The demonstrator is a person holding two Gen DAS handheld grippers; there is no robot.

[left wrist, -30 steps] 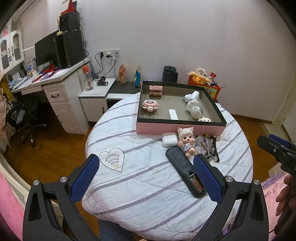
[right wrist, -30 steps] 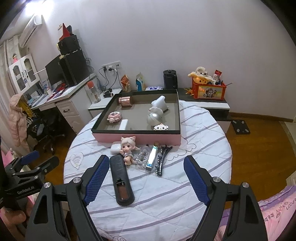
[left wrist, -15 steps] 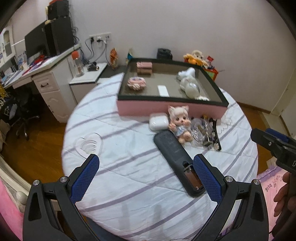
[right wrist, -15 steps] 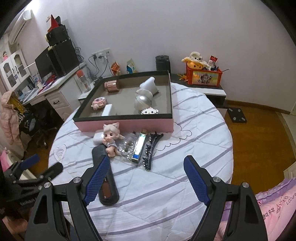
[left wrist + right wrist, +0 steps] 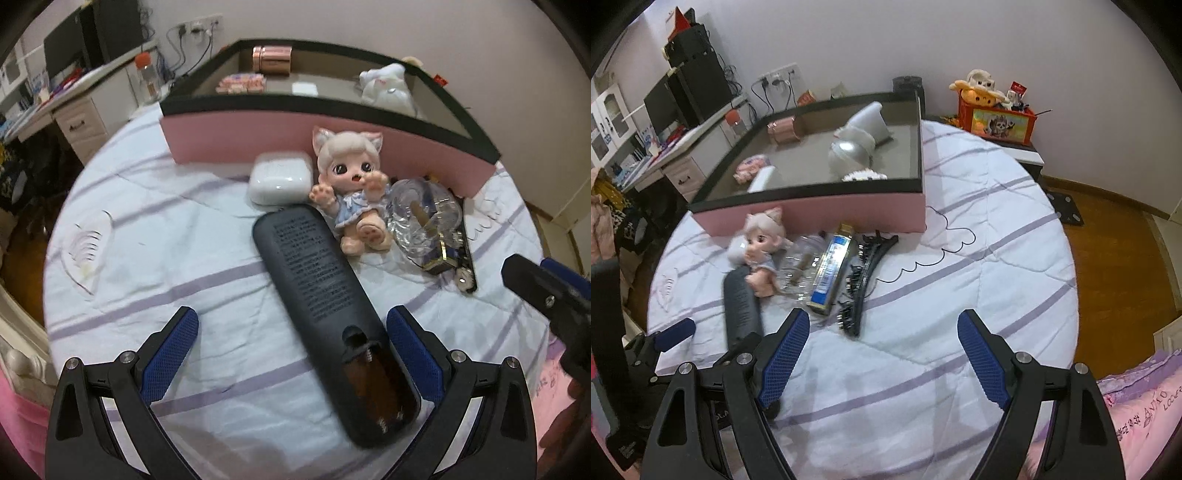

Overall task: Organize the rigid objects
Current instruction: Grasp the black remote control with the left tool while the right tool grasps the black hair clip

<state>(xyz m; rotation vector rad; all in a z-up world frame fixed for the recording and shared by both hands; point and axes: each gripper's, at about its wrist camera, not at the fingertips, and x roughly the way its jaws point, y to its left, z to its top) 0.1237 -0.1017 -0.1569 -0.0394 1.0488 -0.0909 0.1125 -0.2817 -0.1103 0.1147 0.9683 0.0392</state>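
My left gripper was spread wide, its blue pads either side of the near end of the dark remote, the right pad close beside it; I could not tell whether it touched. My right gripper was equally wide apart and held nothing, hovering over bare striped bedding. The remote lay back-side up with its battery bay uncovered, slanting away toward the cat-eared doll. Just left of the doll sat a white earbud case; to its right lay a clear glass piece, a blue-labelled slim box and a black hair clip. Behind them stood the pink tray, already holding a copper tin and a white plush.
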